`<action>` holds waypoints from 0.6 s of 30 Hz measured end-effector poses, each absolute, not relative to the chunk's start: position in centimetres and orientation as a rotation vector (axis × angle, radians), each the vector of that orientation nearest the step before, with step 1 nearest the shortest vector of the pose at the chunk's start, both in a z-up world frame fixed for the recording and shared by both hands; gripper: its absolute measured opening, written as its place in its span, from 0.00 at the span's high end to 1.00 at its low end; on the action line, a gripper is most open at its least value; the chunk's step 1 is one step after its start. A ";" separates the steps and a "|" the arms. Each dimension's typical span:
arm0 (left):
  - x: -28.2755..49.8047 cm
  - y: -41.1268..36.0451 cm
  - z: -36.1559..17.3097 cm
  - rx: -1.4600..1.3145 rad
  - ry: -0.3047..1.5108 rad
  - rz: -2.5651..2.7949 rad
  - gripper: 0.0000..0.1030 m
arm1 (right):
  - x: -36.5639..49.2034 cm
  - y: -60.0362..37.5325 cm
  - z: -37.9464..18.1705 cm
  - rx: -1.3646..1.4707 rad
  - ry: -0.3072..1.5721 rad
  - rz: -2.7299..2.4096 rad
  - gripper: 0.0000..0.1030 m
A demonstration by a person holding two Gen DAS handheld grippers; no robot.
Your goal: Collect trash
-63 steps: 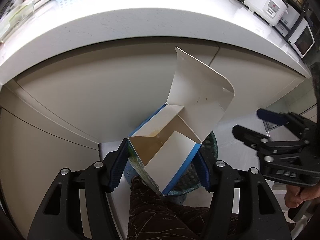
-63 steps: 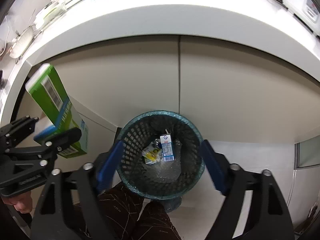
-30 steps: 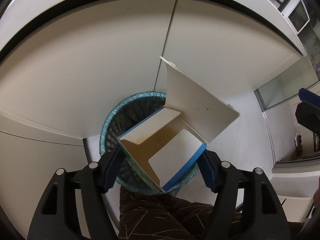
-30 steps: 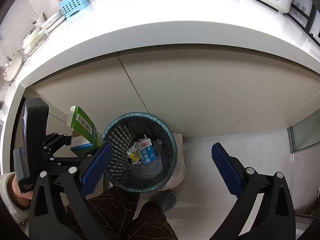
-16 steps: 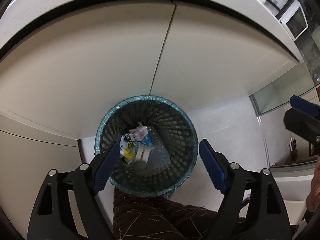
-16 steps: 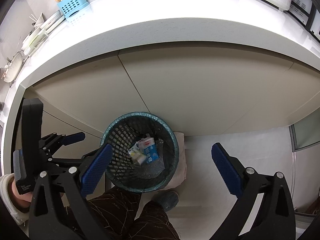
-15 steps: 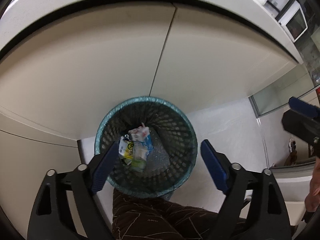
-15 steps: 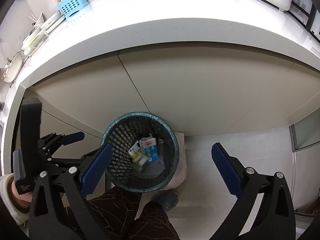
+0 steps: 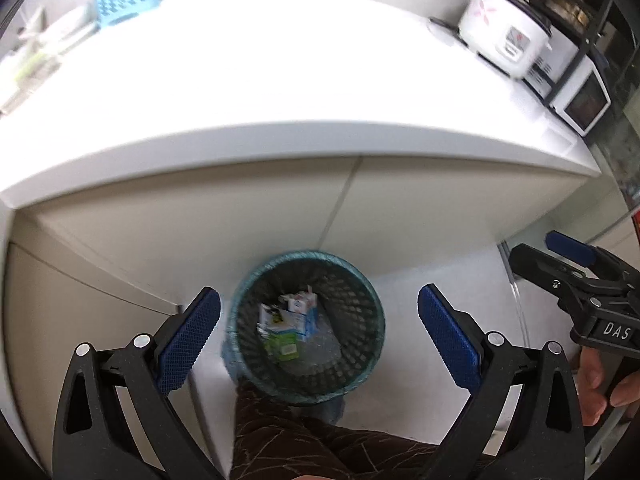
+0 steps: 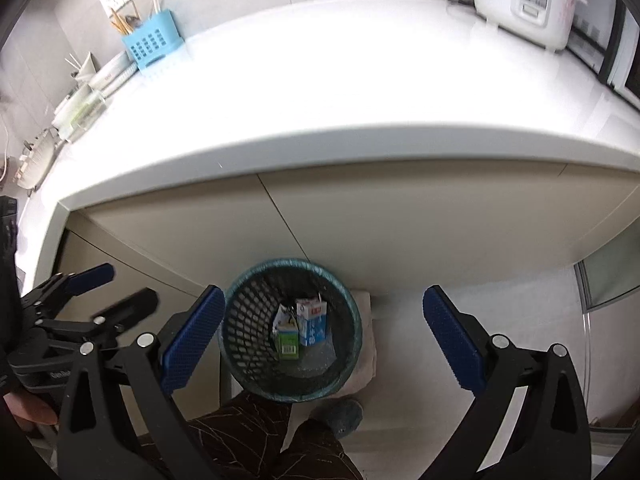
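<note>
A round teal mesh trash bin stands on the floor under the white counter; it also shows in the right wrist view. Inside lie a green carton, a blue-and-white milk carton and other wrappers. My left gripper is open and empty above the bin. My right gripper is open and empty, also above the bin. Each gripper shows at the edge of the other's view.
A white counter spans the top, over beige cabinet doors. On it are a blue utensil basket, a rice cooker and a microwave. The person's legs are below the bin.
The left gripper opened and the box it held dropped into the bin. Both grippers have since risen, so the countertop has come into view.
</note>
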State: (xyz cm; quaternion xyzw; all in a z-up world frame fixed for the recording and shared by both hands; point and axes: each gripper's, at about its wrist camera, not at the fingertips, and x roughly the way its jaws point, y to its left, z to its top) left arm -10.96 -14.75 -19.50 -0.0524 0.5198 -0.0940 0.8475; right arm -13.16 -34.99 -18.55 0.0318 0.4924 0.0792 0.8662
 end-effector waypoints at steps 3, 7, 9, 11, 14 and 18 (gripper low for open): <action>-11.3 -13.8 -17.5 -0.105 1.100 -0.137 0.06 | -13.6 -34.5 -16.1 0.045 1.012 0.176 0.07; -11.8 -12.5 -14.4 -0.132 1.093 -0.102 0.06 | -14.4 -34.0 -12.8 0.024 0.987 0.187 0.07; -12.4 -12.2 -12.8 -0.131 1.077 -0.099 0.06 | -14.9 -33.8 -11.5 0.023 0.982 0.183 0.07; -13.0 -11.9 -11.3 -0.128 1.065 -0.094 0.06 | -15.5 -33.7 -9.8 0.021 0.970 0.174 0.07; -14.1 -11.2 -9.2 -0.146 1.064 -0.090 0.06 | -16.2 -33.6 -7.8 0.015 0.954 0.154 0.07; -15.0 -10.6 -7.3 -0.174 1.079 -0.073 0.06 | -17.2 -33.4 -5.8 -0.004 0.945 0.126 0.07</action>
